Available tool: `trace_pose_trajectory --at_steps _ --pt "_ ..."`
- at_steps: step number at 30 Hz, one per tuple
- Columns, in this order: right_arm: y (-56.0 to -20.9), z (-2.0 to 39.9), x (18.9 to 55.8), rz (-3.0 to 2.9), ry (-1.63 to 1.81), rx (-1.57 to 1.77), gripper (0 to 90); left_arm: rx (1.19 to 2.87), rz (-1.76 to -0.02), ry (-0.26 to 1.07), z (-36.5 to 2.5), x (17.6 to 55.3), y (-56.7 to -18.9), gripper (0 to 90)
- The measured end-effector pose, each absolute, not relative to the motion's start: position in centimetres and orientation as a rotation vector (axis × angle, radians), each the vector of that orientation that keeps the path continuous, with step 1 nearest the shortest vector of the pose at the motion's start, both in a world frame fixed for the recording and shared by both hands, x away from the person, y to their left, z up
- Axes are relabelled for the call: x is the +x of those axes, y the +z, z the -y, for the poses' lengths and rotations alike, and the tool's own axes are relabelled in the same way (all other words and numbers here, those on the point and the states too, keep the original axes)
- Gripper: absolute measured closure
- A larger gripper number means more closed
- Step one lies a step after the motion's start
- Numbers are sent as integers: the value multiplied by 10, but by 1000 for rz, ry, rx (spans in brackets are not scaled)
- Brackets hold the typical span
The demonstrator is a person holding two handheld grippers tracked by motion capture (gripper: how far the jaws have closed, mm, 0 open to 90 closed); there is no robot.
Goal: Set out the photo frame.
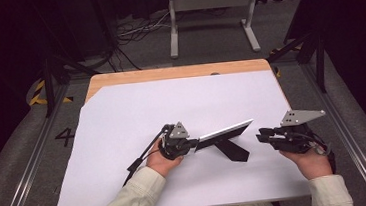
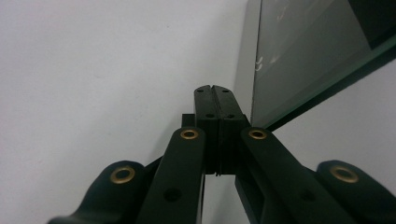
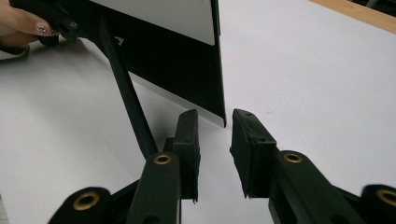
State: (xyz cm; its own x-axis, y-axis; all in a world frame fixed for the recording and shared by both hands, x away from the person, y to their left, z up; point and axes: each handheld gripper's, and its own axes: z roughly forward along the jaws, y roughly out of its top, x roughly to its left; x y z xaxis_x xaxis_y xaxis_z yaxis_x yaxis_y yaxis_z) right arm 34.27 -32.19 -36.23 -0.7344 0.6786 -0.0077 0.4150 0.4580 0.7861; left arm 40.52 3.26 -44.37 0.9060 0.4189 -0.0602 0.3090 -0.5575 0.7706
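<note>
A black picture frame [image 1: 223, 131] stands tilted on a white sheet [image 1: 122, 118], propped on its black back leg [image 1: 233, 150]. My left gripper [image 1: 193, 145] is at the frame's left end, jaws shut together with nothing between them. In the left gripper view the shut gripper [image 2: 215, 93] lies on the sheet with the frame's glass front [image 2: 303, 60] just to its right. My right gripper [image 1: 261, 137] stands open just off the frame's right end. In the right gripper view, the frame's black back [image 3: 177, 70] and leg [image 3: 130, 102] rise just beyond my open right gripper [image 3: 215, 119]; nothing sits between its pads.
The white sheet covers most of a wooden table [image 1: 168, 73], whose bare edge shows at the back. A grey metal stand [image 1: 211, 17] is on the floor behind it. The left hand's fingers [image 3: 23, 23] show beyond the frame.
</note>
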Motion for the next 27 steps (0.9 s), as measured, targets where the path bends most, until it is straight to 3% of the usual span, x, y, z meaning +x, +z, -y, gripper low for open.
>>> trace_pose_trajectory --at_steps 10,27 --pt "-362 321 342 -2395 1159 926 711 2225 -508 157 -31 405 -444 900" --pt "-358 321 341 -2388 1171 914 702 2264 -466 15 -31 400 -442 900"
